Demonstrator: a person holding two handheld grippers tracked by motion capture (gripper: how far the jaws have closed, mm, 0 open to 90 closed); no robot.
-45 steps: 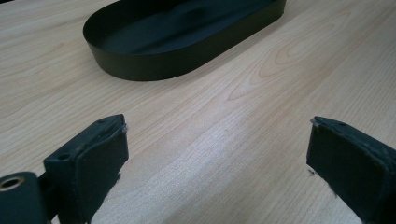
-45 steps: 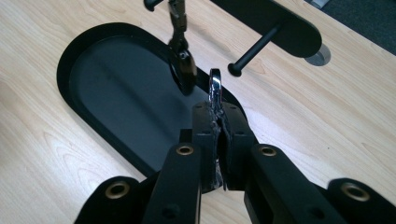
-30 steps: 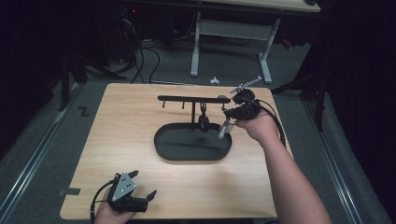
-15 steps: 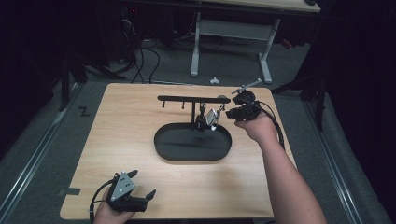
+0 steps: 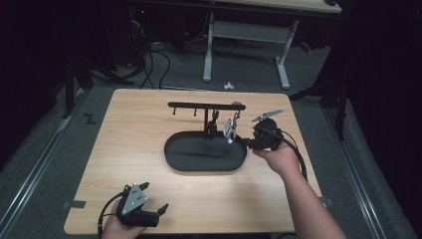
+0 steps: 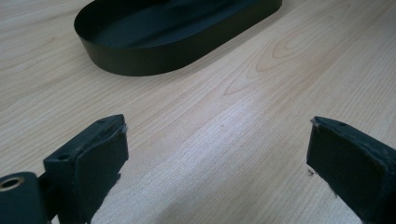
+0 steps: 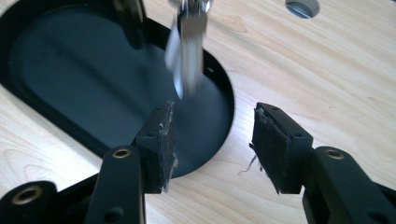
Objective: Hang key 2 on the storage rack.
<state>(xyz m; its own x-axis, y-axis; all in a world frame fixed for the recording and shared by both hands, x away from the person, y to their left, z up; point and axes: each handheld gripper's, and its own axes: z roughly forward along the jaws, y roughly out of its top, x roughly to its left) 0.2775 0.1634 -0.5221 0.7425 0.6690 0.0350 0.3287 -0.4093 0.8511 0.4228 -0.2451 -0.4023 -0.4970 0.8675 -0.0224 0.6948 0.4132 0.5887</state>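
A black oval tray (image 5: 170, 151) lies mid-table with a black post and a hook bar (image 5: 199, 105) over its far side. A silver key bunch (image 5: 230, 128) hangs from the bar's right end; it looks blurred in the right gripper view (image 7: 187, 51). My right gripper (image 5: 247, 142) is just right of the keys, open, its jaws (image 7: 212, 140) empty and a little short of them, above the tray's right end (image 7: 70, 74). My left gripper (image 5: 155, 195) rests open near the table's front left, with bare wood between its jaws (image 6: 217, 144) and the tray wall (image 6: 140, 60) ahead.
A small dark item (image 5: 213, 124) hangs on the post beside the keys. A round grey grommet (image 7: 302, 5) sits in the tabletop behind the bar's right end. Desk legs and cables stand on the floor beyond the table's far edge.
The right gripper carried the keys left to the bar, let go and opened, then drew back slightly toward the right. The keys now hang free. The left gripper stayed still.
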